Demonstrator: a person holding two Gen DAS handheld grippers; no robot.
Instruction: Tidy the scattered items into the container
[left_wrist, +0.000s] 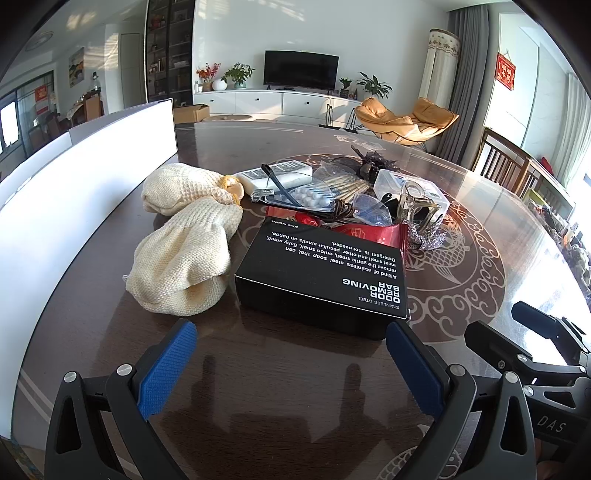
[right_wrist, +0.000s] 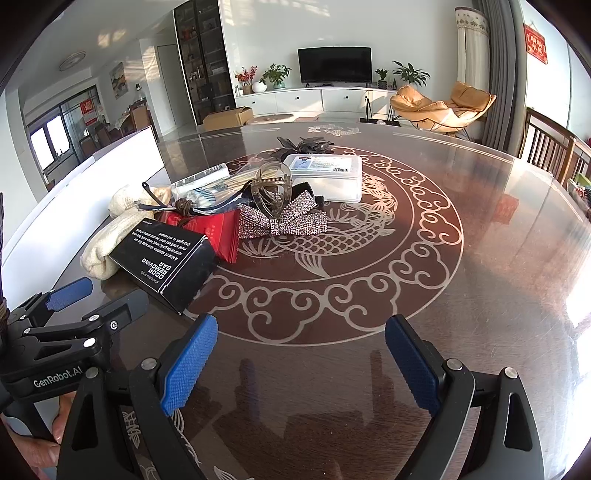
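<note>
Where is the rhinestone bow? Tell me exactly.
In the right wrist view, the silver rhinestone bow lies centre-left on the patterned table, right of the red foil packet, under the clear plastic claw clip.

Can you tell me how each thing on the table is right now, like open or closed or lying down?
Left gripper: open, empty.
Right gripper: open, empty.
Black box: closed, lying flat, untouched.
Knit gloves: lying piled beside the box.
Clear box: lid on.
Hair claw: standing on the sparkly bow.
Red packet: lying flat, partly under the black box.
White container: standing left of the pile.
</note>
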